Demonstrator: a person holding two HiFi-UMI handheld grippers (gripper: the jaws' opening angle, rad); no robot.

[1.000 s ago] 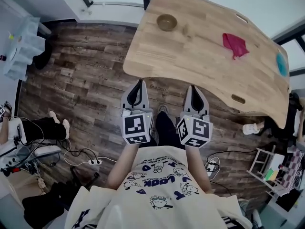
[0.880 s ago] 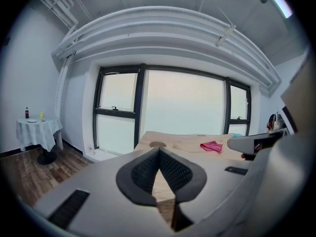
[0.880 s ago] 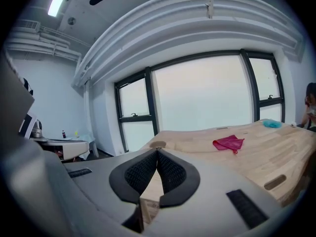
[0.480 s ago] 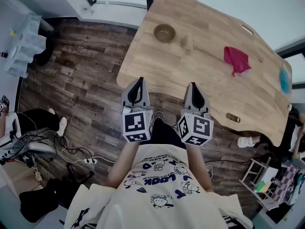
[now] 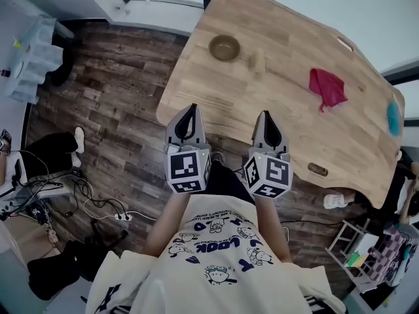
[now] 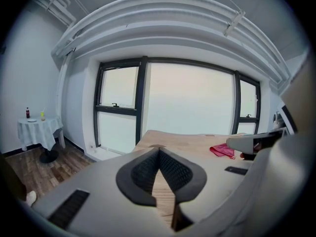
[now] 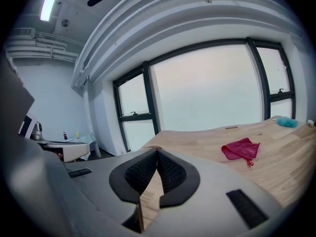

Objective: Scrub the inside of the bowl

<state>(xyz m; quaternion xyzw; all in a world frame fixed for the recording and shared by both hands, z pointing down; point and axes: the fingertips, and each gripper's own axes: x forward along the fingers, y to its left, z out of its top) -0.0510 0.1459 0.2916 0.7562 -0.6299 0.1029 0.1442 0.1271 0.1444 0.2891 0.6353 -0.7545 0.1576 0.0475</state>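
Well ahead of both jaws, on the pale wooden counter [image 5: 288, 129], sits the small round brown bowl [image 5: 224, 47] — nearer the left gripper [image 5: 190, 108] (clenched, empty) than the right gripper [image 5: 267, 115], likewise clenched empty, off to the bowl's right.

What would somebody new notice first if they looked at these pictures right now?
The bright red cloth stands out, lying on the right part of the big wooden table. A small brown bowl sits alone toward the table's far left end. Nearest the camera, the left gripper and right gripper, each with a black-and-white marker cube, point at the table's near edge, both shut and empty.
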